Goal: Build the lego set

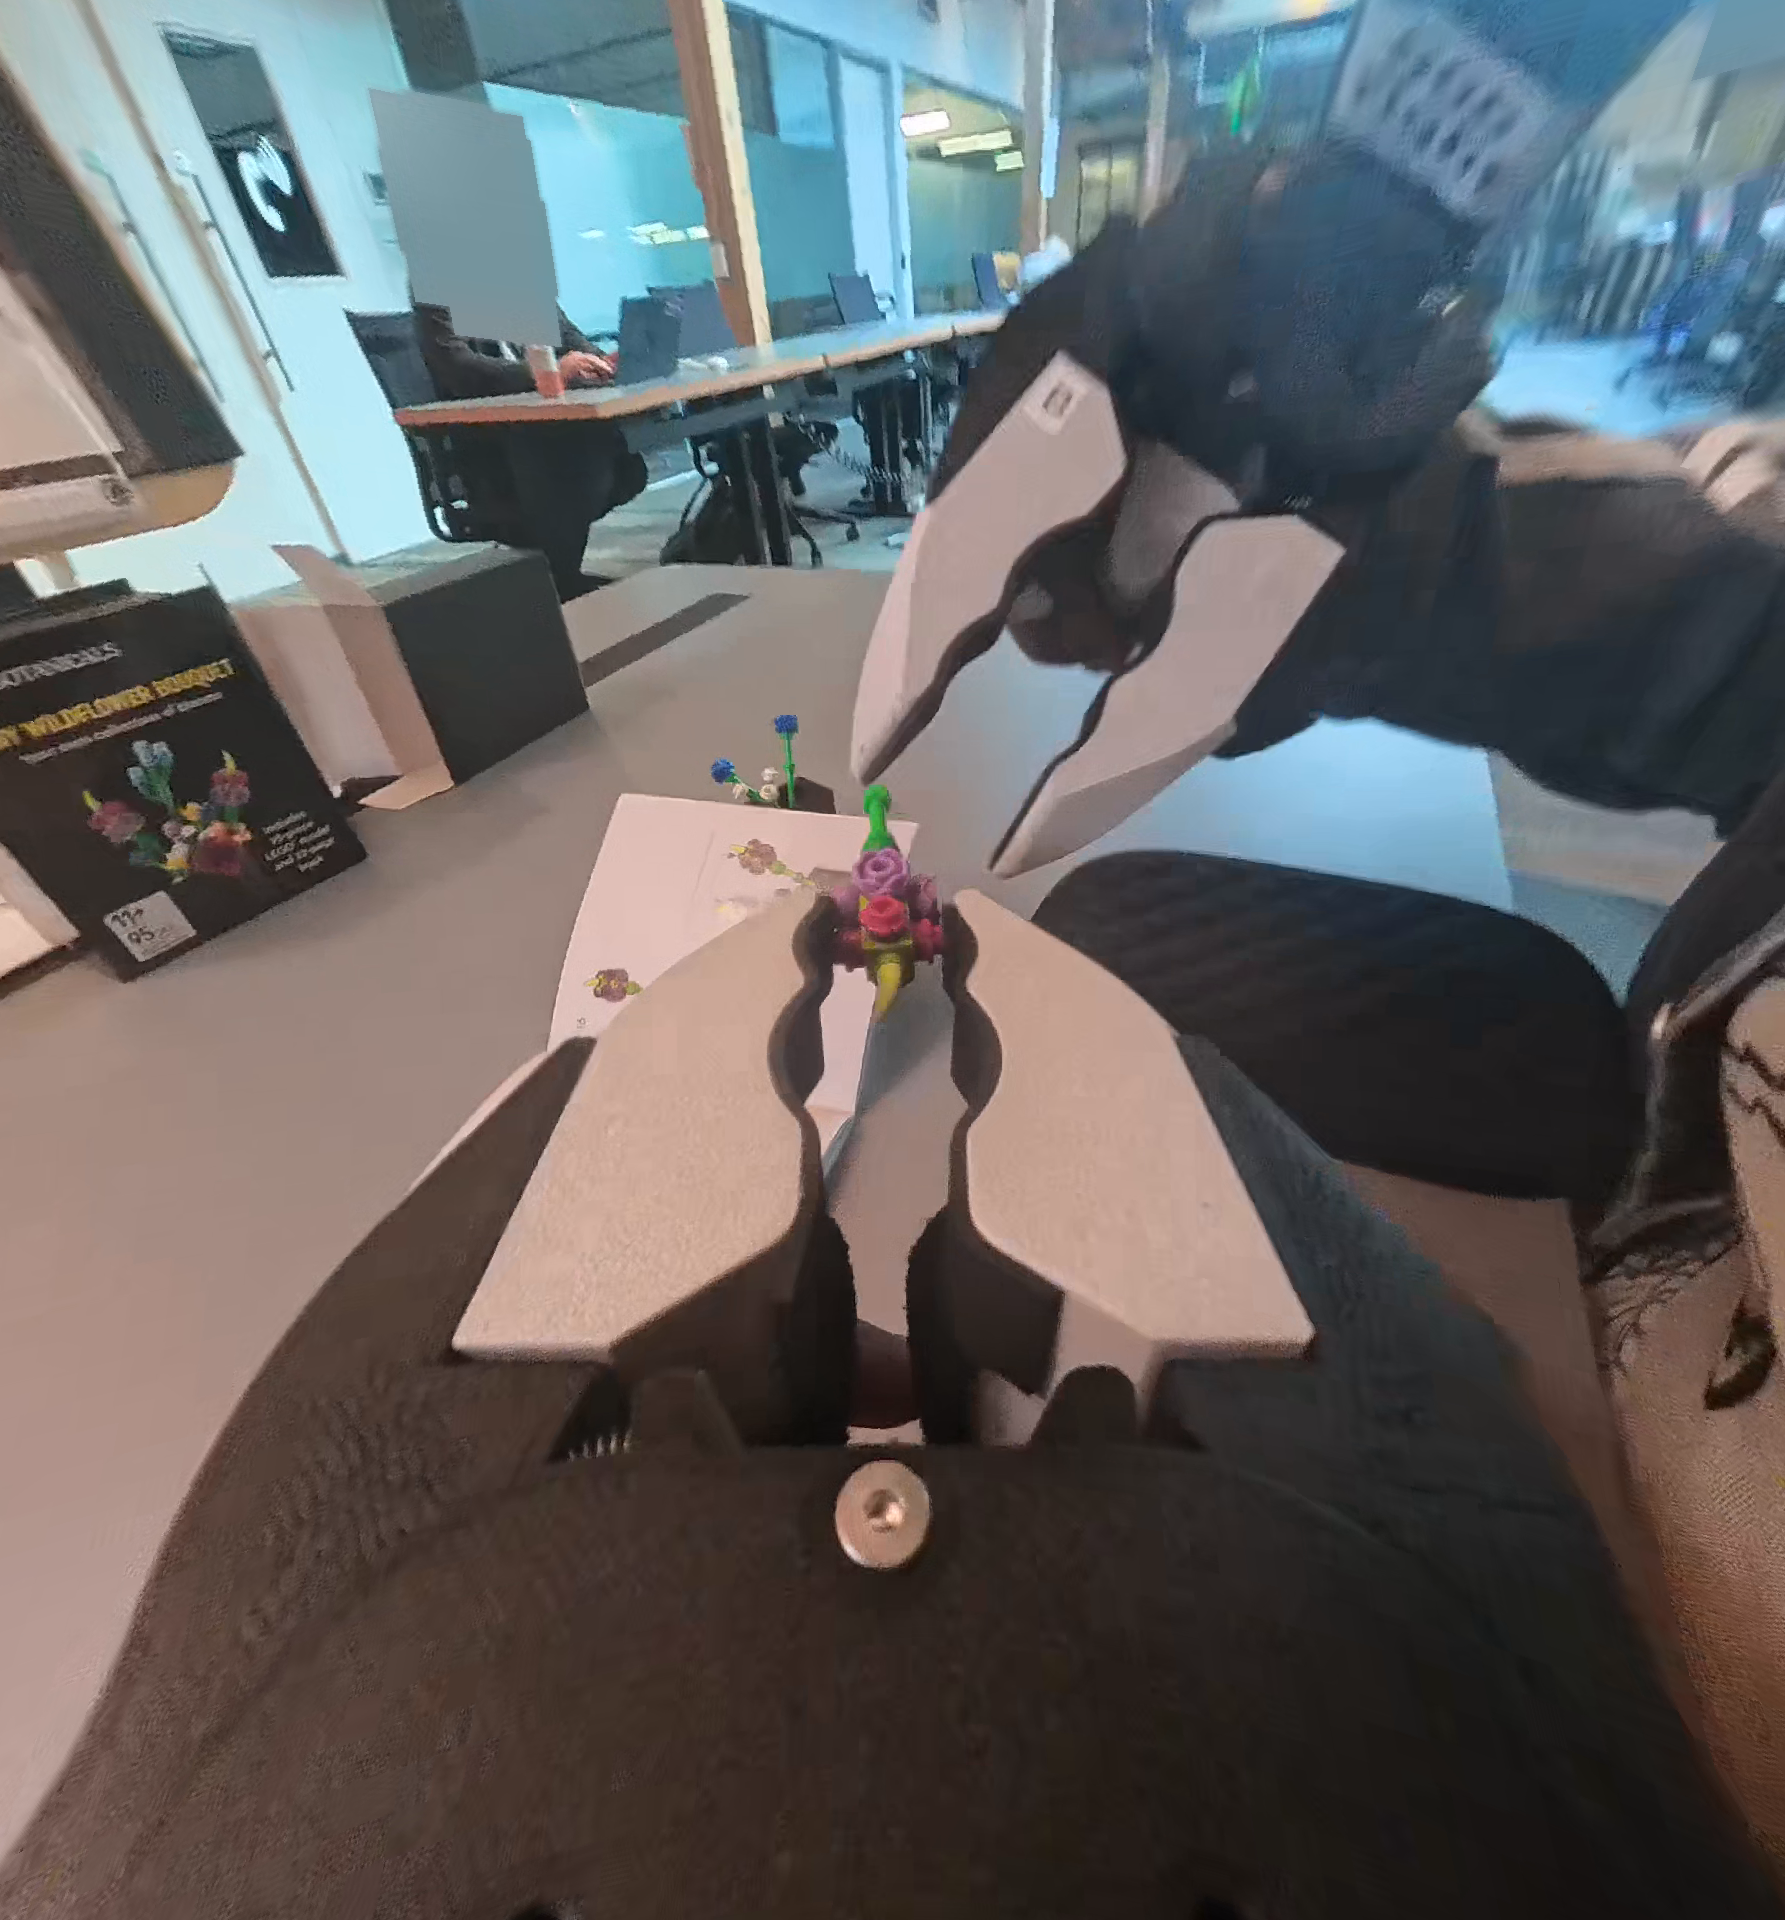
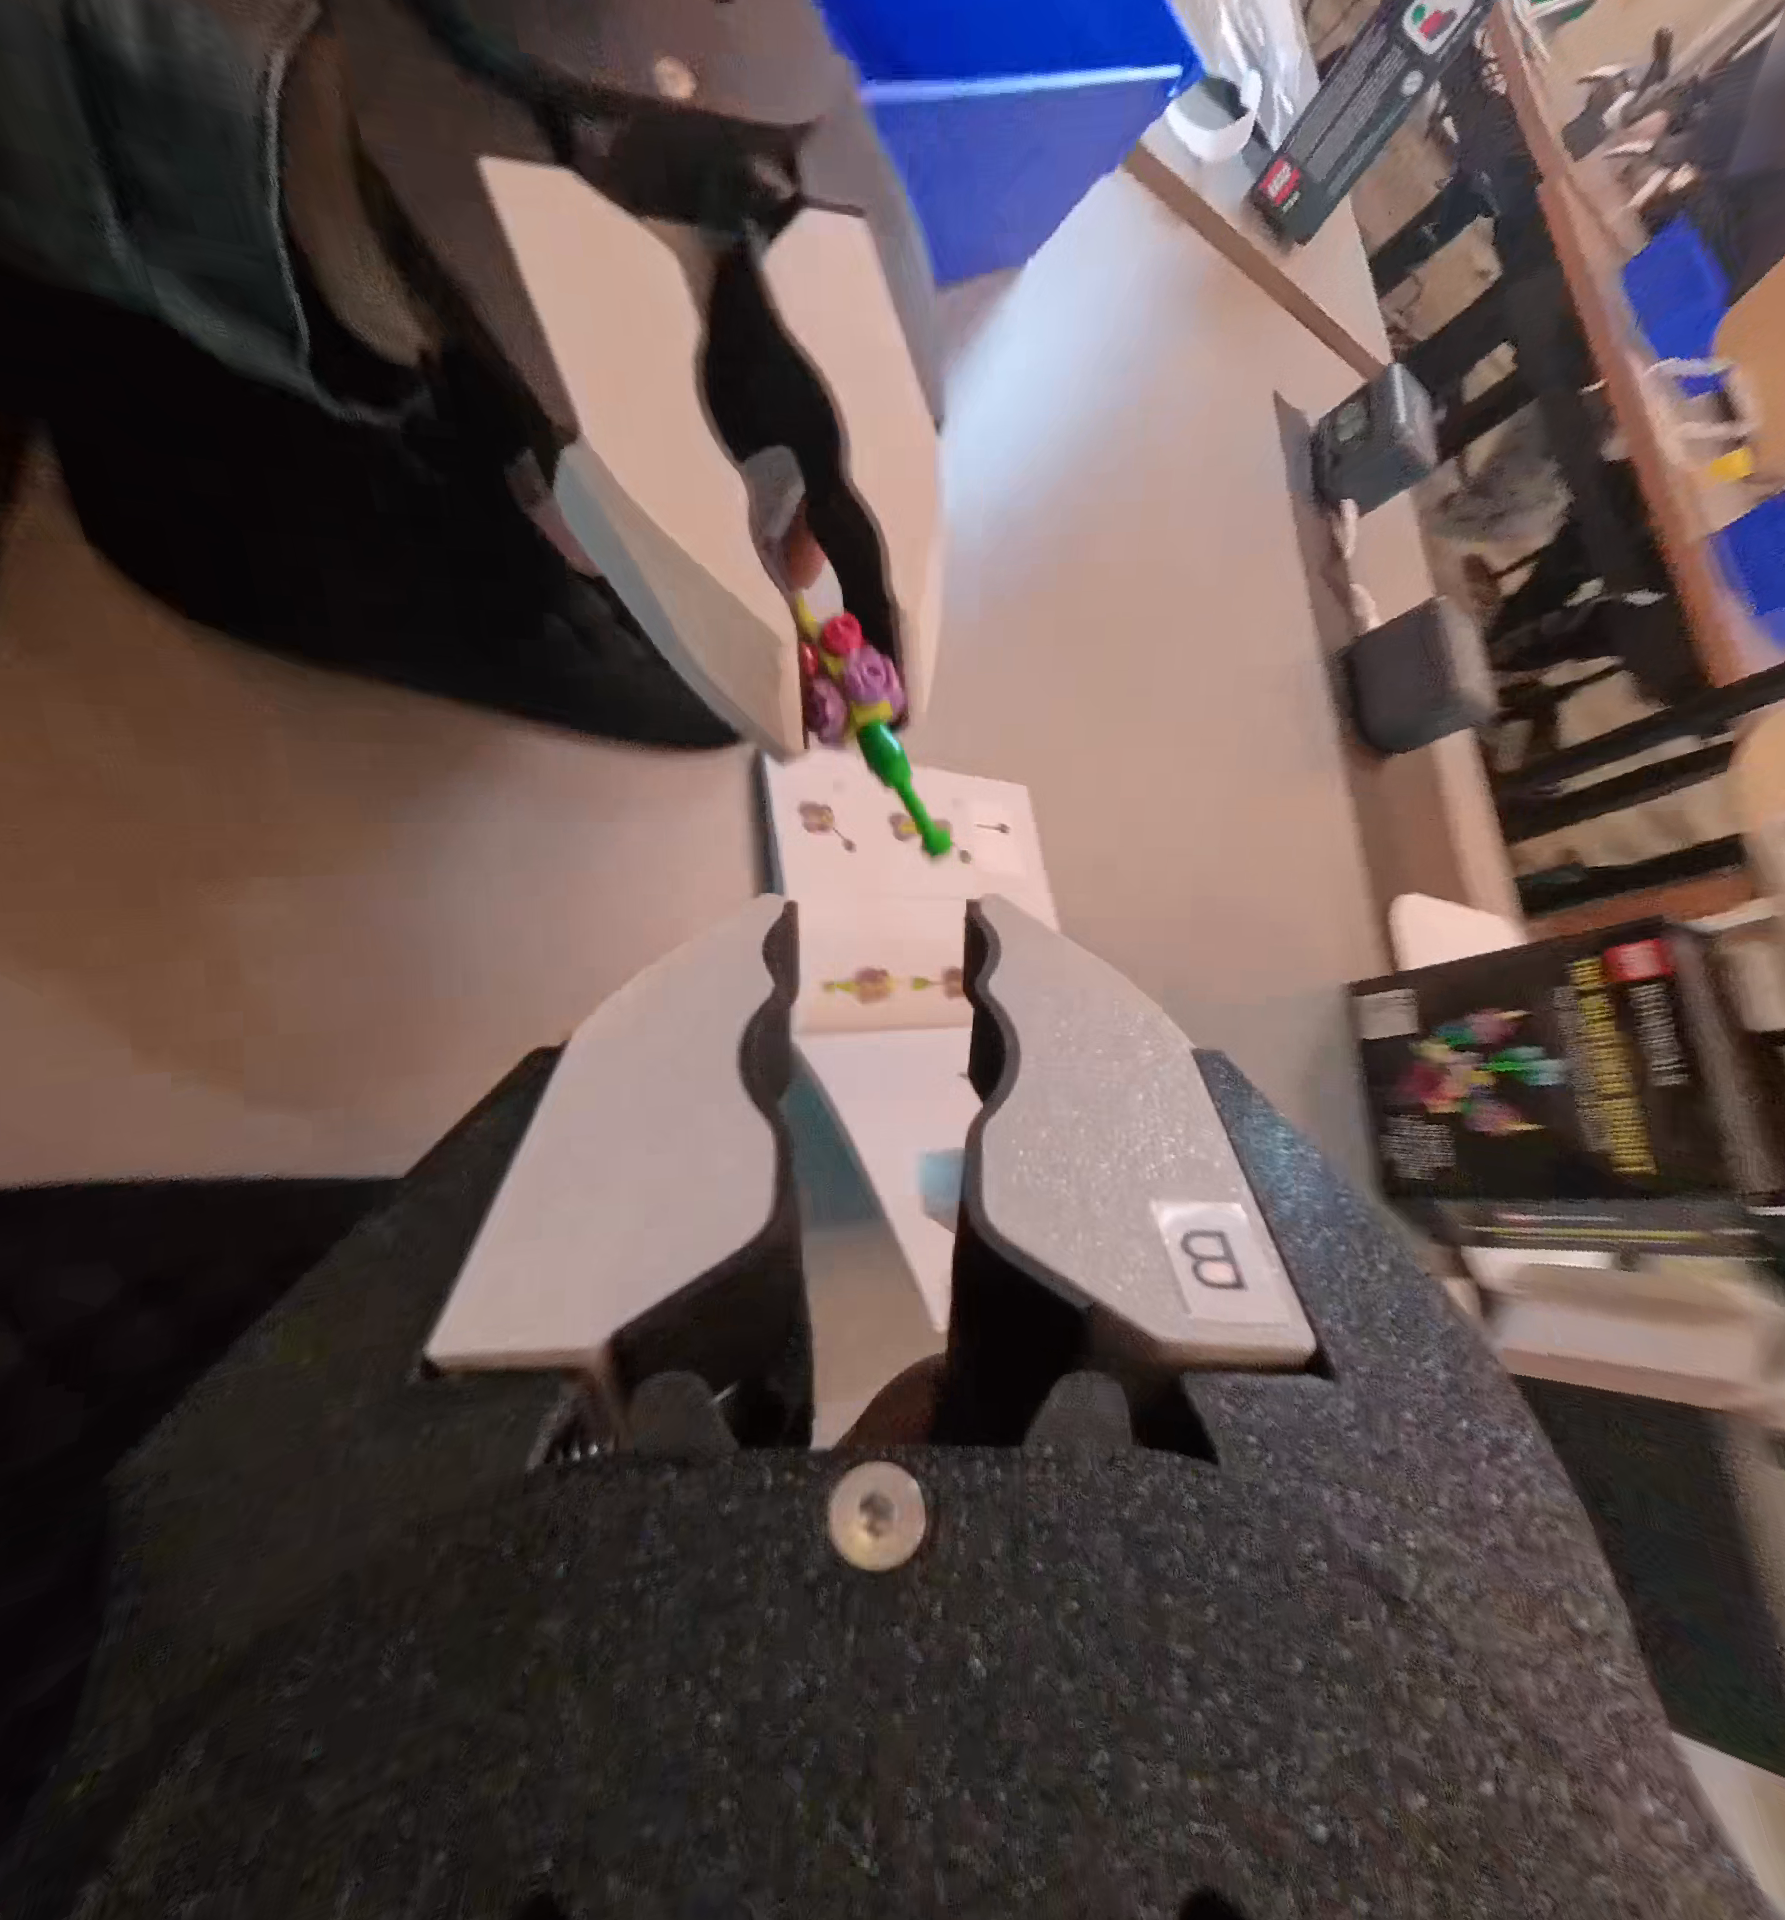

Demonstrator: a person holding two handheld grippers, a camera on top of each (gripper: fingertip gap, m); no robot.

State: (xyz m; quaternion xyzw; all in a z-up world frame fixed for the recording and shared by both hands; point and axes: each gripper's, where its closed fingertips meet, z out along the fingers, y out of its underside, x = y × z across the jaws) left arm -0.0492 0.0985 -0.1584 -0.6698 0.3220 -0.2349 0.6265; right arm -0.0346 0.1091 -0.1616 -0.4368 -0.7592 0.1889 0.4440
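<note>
My left gripper (image 1: pixel 883 914) is shut on a small lego flower (image 1: pixel 883 909) with purple and red blossoms, a lime point and a green stem sticking out past the tips. It holds it in the air above the open instruction booklet (image 1: pixel 680 904). My right gripper (image 1: pixel 929 821) hangs just above and to the right of the flower, open and empty, tips pointing down at it. In the right wrist view my right gripper (image 2: pixel 880 914) is open, and the left gripper (image 2: pixel 852 686) holds the flower (image 2: pixel 857 686) ahead of it, green stem (image 2: pixel 909 795) pointing toward me.
A black holder with blue lego flowers (image 1: pixel 779 769) stands behind the booklet on the grey table (image 1: pixel 192 1091). The black lego box (image 1: pixel 140 790) and an open carton (image 1: pixel 420 665) stand at the left. A black chair back (image 1: pixel 1335 1018) is at the right. A person sits at a far desk.
</note>
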